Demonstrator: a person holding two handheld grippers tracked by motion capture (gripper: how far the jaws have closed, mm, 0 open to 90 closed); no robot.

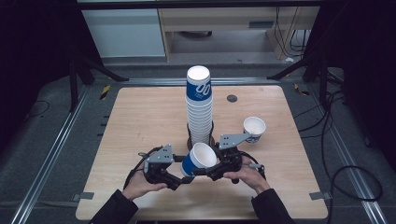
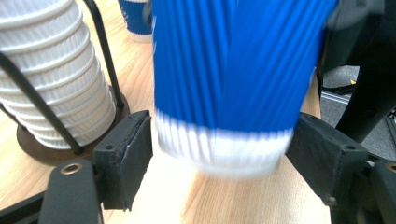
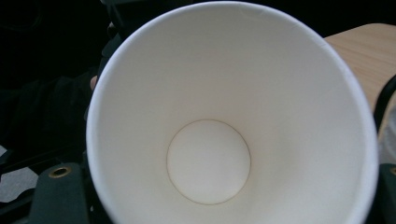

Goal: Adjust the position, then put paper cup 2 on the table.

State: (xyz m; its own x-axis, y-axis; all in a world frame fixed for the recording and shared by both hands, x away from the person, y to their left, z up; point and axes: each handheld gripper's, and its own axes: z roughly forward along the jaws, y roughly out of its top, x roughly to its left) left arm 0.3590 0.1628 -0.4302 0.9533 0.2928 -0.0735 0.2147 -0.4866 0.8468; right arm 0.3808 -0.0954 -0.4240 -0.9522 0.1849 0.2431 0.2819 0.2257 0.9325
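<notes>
While both grippers met near the front edge of the table [image 1: 140,116], a single blue cup [image 1: 198,159] hung tilted between them, its white mouth turned up and toward the right gripper [image 1: 212,172]. Seen from the left gripper view, the left gripper [image 2: 219,154] had its two black pads standing either side of the cup's white base band; a sliver of wood showed between the left pad and the cup, and the right pad sat just at the cup's wall, so the jaws stood parted around the cup, not clamped. Over on the right gripper view the cup's white inside and round bottom faced the camera, its rim sitting between the jaws. The jaw tips there were covered by the cup, so whether that gripper pinched the rim could not be told. Just behind the held cup rose the tall stack of cups [image 1: 200,105] in its wire holder, mid-table. A second loose cup [image 1: 254,127] stood toward the right edge, partly behind the right gripper's grey plate. The cup's blue ribs were blurred in the left gripper view, and its top was cut off.
</notes>
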